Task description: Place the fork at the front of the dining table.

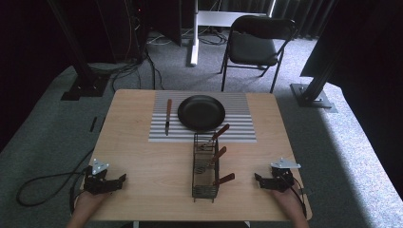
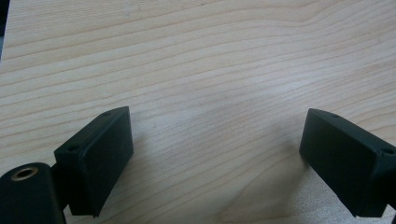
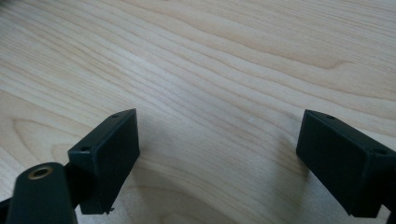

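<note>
The wire rack (image 1: 205,166) stands at lower centre of the high view, between the two grippers, with three wooden-handled utensils (image 1: 219,155) leaning out of it toward the right. Just above it in the frame lie the striped mat (image 1: 240,124), the black plate (image 1: 201,112) on it, and a knife (image 1: 167,116) to the plate's left. The left gripper (image 1: 122,179) rests at lower left and the right gripper (image 1: 257,177) at lower right, both well apart from the rack, jaws spread wide and holding nothing; each gripper view looks down on bare table (image 2: 196,70) wood. This looks like the start: nothing is grasped yet. The next move likely calls for the right gripper to reach to a handle and close on it cleanly. What the utensils' working ends are cannot be made out inside the dark rack.
</note>
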`<state>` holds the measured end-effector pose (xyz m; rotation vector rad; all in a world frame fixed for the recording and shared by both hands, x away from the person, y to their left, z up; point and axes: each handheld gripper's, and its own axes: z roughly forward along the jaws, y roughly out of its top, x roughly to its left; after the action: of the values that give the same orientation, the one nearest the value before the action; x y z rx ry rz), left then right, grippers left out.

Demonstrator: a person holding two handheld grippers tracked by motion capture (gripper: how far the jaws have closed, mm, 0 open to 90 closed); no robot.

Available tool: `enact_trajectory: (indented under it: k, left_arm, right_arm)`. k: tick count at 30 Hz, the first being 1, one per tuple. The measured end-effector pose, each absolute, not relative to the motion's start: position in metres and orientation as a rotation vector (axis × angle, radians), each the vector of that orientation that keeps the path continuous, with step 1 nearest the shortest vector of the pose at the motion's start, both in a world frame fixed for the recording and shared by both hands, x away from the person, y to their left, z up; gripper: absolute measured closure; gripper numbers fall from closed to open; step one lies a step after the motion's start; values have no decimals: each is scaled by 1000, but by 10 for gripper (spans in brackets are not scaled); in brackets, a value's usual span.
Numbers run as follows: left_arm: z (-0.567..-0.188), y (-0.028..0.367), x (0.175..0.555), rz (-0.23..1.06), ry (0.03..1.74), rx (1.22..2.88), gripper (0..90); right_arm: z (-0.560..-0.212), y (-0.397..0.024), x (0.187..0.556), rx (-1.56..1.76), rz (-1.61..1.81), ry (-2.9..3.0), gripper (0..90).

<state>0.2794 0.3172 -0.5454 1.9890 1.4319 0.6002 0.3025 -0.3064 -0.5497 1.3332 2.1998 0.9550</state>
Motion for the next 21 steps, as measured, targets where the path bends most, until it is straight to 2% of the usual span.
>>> enact_trajectory:
  k: [21]
  left_arm:
    - [-545,318,279,599,1427,1994,94]
  right_arm:
    - [-537,-297,291,1328,987,2295,148]
